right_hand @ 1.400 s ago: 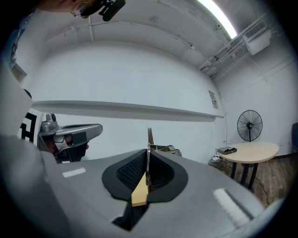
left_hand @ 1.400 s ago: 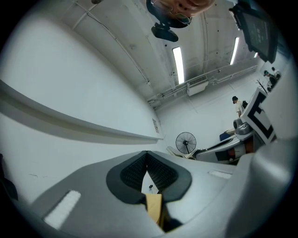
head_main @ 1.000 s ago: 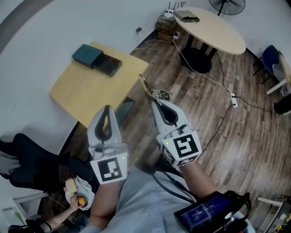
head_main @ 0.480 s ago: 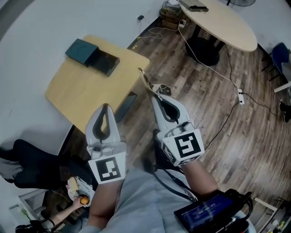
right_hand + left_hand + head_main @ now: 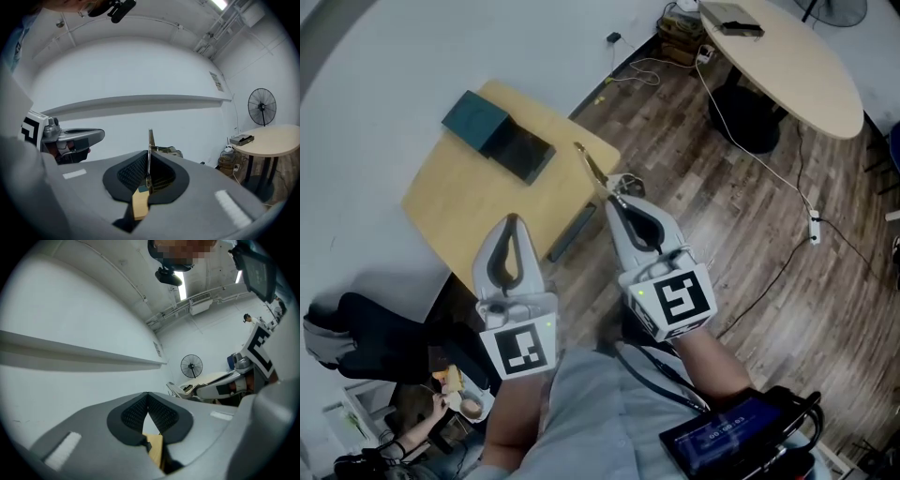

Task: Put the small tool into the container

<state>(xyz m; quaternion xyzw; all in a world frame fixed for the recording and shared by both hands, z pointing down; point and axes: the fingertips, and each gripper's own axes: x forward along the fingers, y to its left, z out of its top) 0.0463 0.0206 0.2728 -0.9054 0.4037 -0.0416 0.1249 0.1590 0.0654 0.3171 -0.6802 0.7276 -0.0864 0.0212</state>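
Both closed: left tongs (image 5: 512, 218) (image 5: 147, 394) empty, right tongs (image 5: 612, 199) (image 5: 149, 153) gripping small tool (image 5: 590, 167) (image 5: 150, 138); only head view shows container (image 5: 502, 138).

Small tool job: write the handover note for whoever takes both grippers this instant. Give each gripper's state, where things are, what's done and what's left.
Left gripper: jaws shut with nothing between them, held beside the right one.
Right gripper: shut on the small tool, whose thin end sticks out past the jaws toward the table.
Container: dark, on the far part of the yellow table, apart from both grippers.
Done: the small tool is in the grip.
Left: bring it over the container, probably lower it in, then open the right jaws.
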